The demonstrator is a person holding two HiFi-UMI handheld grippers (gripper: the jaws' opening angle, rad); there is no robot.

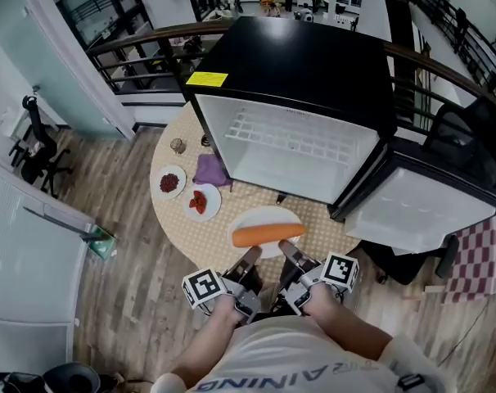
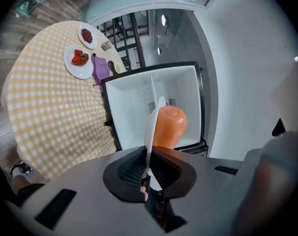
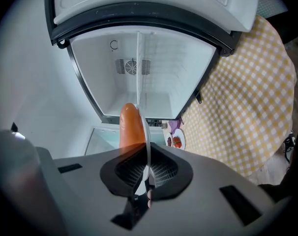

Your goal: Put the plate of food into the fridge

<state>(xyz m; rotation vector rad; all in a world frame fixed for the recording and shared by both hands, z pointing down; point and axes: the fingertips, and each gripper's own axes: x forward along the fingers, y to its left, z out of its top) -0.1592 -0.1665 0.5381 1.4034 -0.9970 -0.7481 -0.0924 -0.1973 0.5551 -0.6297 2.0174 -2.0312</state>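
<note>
left tool (image 1: 250, 262) and right tool (image 1: 287, 257) tight on the plate (image 1: 261, 216) rim, checked table (image 1: 191, 237) below, open fridge (image 1: 297, 147) ahead

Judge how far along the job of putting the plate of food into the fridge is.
Done: the fridge door stands open, and the left gripper and right gripper are shut on the plate rim. In hand: the plate, carrying a carrot, is just outside the fridge. Left: move it onto the shelf and release.
</note>
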